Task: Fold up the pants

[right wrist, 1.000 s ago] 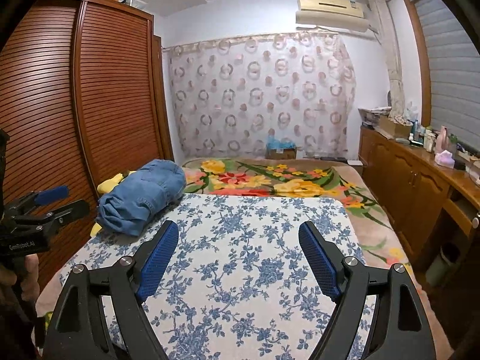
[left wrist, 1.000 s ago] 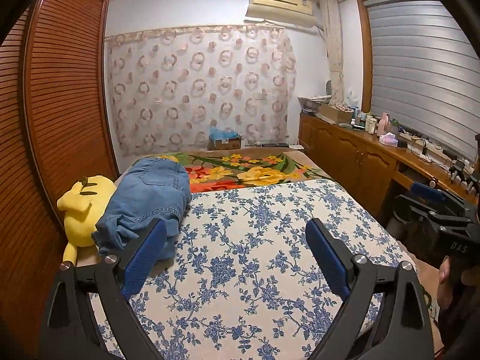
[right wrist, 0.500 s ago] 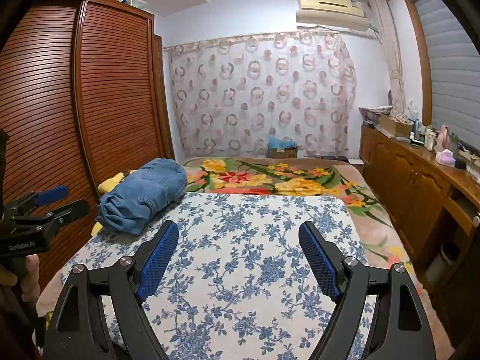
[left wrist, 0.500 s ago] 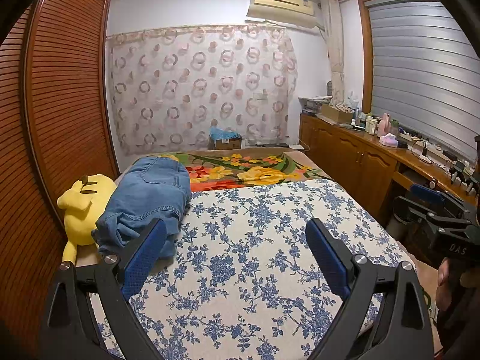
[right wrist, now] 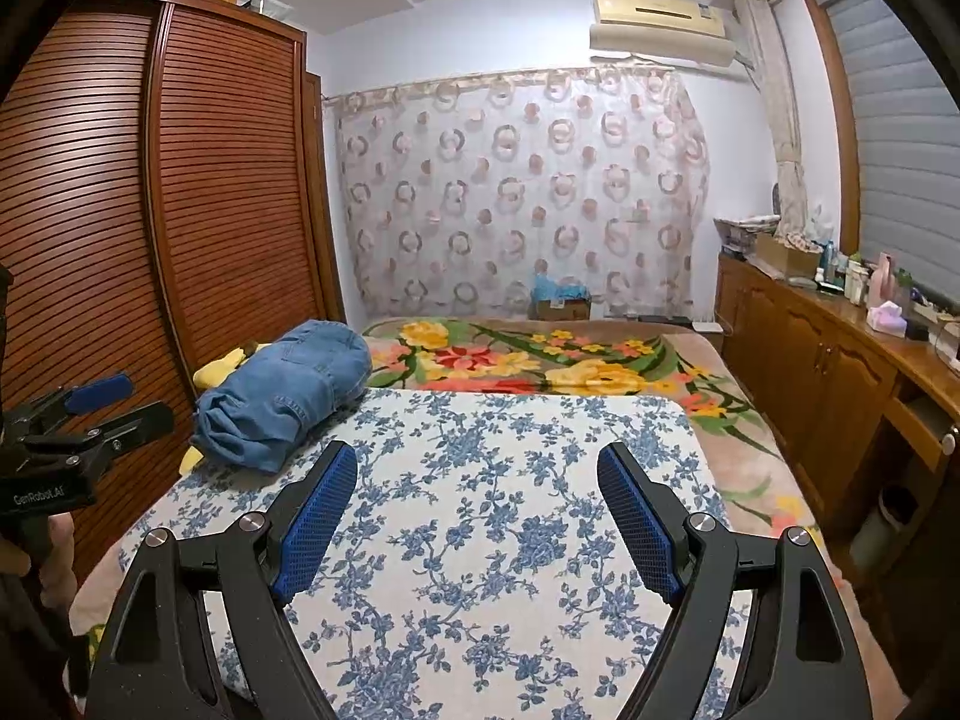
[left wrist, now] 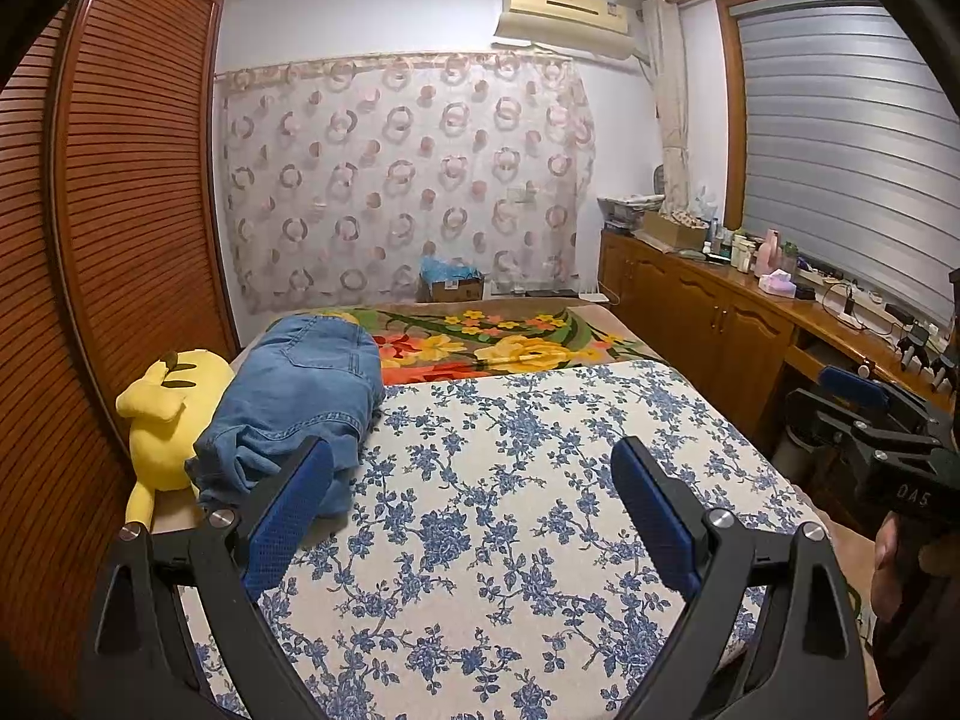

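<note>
A pair of blue denim pants (left wrist: 300,396) (right wrist: 288,396) lies bunched in a heap at the far left of the bed, on the blue-flowered white cover (left wrist: 528,480) (right wrist: 510,510). My left gripper (left wrist: 474,480) hovers open over the cover, its left finger just in front of the heap's near end, nothing between the pads. Open too and holding nothing, my right gripper (right wrist: 477,480) hangs above the cover, to the right of the pants and short of them. Each gripper shows at the edge of the other's view, held by a hand.
A yellow plush toy (left wrist: 168,414) lies against the pants beside the slatted wardrobe (left wrist: 108,240). A bright floral blanket (right wrist: 540,360) covers the far end of the bed. A wooden counter (right wrist: 840,348) with bottles runs along the right wall.
</note>
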